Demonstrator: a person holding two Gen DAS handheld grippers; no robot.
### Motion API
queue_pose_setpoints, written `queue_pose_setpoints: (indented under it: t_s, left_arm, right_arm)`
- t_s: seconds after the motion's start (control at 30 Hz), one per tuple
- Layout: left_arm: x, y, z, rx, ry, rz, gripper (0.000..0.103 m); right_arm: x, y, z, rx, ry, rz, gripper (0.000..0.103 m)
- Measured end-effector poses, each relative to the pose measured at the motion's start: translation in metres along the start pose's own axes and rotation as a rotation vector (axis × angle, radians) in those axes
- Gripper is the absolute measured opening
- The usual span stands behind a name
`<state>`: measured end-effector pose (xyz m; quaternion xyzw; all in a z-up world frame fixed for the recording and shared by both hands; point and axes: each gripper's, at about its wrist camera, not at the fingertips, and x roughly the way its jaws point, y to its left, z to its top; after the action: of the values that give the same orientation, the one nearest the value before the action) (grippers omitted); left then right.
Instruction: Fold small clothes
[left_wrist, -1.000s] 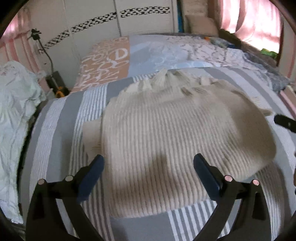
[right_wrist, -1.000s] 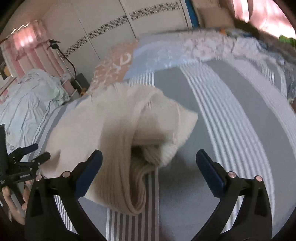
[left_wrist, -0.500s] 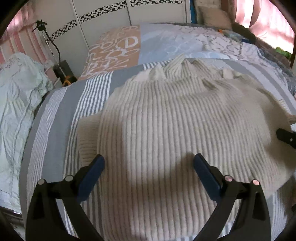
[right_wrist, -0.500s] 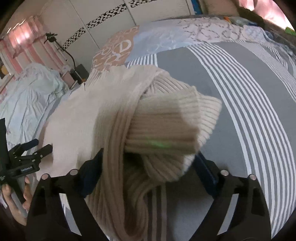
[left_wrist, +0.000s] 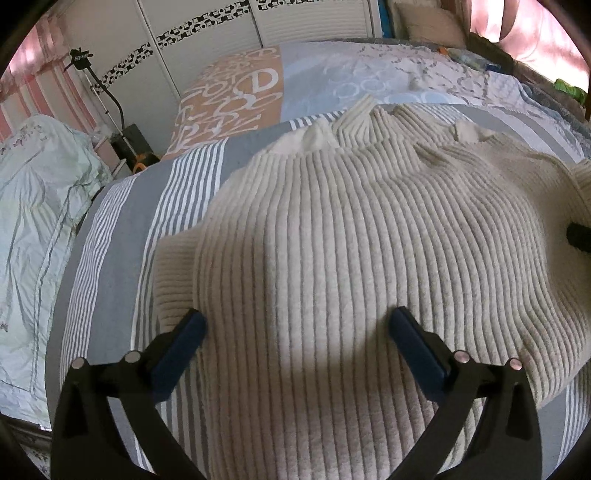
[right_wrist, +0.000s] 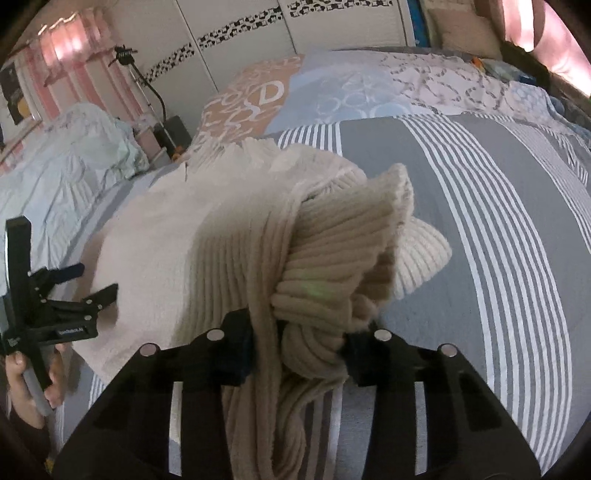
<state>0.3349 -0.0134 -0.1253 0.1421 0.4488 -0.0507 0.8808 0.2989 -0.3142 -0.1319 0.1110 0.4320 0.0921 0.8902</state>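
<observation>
1. The bed takes up most of the room, spread with a grey and white striped cover (left_wrist: 122, 236), with a patchwork quilt (left_wrist: 258, 88) of orange lettering and pale blue rings lying beyond it toward the wall.
2. A pale green rumpled sheet (left_wrist: 33, 221) is heaped on the far left, beside the bed.
3. White wardrobe doors (right_wrist: 258, 37) with a black-and-white patterned band run along the back wall, and pink striped curtains (right_wrist: 62, 70) hang at the left.
4. The cream ribbed sweater (left_wrist: 351, 258) lies on the striped cover, spread flat across its middle, ribs running away from me, with the collar at the far edge.
5. At the sweater's right side a thick cuffed fold (right_wrist: 343, 251) is bunched up and lifted off the cover, a rounded cuff end sticking out to the right.
6. The right gripper (right_wrist: 299, 354) is clamped on that bunched knit, its two black jaws pressed in on either side of the wad.
7. The left gripper (left_wrist: 295, 339) sits low over the near part of the sweater with its blue-padded fingers (left_wrist: 181, 343) spread wide apart, nothing between them but the flat knit underneath; whether they touch it I cannot tell.
8. In the right wrist view the left gripper shows at the left edge, held by a hand (right_wrist: 26, 380).
9. A black stand with a bent arm (left_wrist: 107, 96) rises by the wall at the left.
</observation>
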Motion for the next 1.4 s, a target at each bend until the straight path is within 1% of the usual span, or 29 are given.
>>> queue_pose_setpoints:
  t_s: [0.03,0.07,0.17,0.23,0.27,0.33,0.4,0.47,0.57,0.8,0.97,1.03,1.13,1.2,1.27,1.33,1.4]
  left_arm:
    - [0.0,0.0,0.0,0.0,0.0,0.001,0.102]
    - [0.001,0.001,0.0,-0.001,0.002,-0.001,0.102]
    - [0.0,0.002,-0.001,0.002,0.007,-0.007,0.102]
    - [-0.001,0.002,-0.002,0.009,0.008,-0.004,0.102]
    - [-0.001,0.002,-0.002,0.013,0.008,0.0,0.102]
    - [0.0,0.002,-0.002,0.017,0.005,0.007,0.102]
    - [0.001,0.001,-0.003,0.013,0.007,0.01,0.102]
    - [0.0,0.001,-0.003,0.016,0.01,0.02,0.102]
    - [0.0,-0.001,-0.003,0.034,0.009,0.03,0.102]
    - [-0.001,0.001,-0.003,0.045,0.01,0.033,0.102]
    - [-0.002,0.013,-0.005,0.013,0.013,0.024,0.102]
    - [0.001,0.013,-0.007,0.015,0.018,0.021,0.102]
    - [0.005,0.008,-0.01,0.037,0.012,0.039,0.102]
    - [0.005,0.006,-0.01,0.046,0.003,0.044,0.102]
    - [0.001,0.009,-0.009,0.046,0.002,0.027,0.102]
    - [-0.008,0.02,-0.01,0.044,-0.012,0.006,0.102]
    - [-0.019,0.033,-0.01,0.039,-0.041,0.002,0.102]
  right_arm:
    - [0.0,-0.002,0.0,0.014,0.004,0.01,0.055]
    - [0.0,-0.008,-0.002,0.046,0.017,0.027,0.057]
    - [-0.002,-0.024,-0.01,0.14,0.034,0.091,0.06]
    - [0.0,-0.028,-0.014,0.161,0.034,0.108,0.058]
    - [0.002,-0.026,-0.013,0.142,0.025,0.091,0.057]
    - [0.006,-0.013,-0.007,0.086,0.014,0.04,0.048]
    - [0.006,0.006,-0.002,-0.039,-0.002,-0.047,0.042]
    - [0.005,0.018,0.0,-0.121,-0.001,-0.105,0.039]
    - [0.003,0.027,0.0,-0.187,-0.014,-0.149,0.035]
    - [-0.01,0.036,-0.003,-0.2,-0.07,-0.177,0.029]
    - [-0.013,0.052,0.003,-0.226,-0.086,-0.21,0.028]
    - [-0.013,0.058,0.005,-0.229,-0.082,-0.22,0.027]
    - [-0.015,0.065,0.007,-0.235,-0.083,-0.235,0.027]
    - [-0.017,0.073,0.01,-0.24,-0.085,-0.244,0.027]
    - [-0.02,0.085,0.013,-0.257,-0.092,-0.253,0.027]
    - [-0.023,0.105,0.016,-0.294,-0.102,-0.268,0.026]
    - [-0.025,0.122,0.019,-0.324,-0.107,-0.273,0.026]
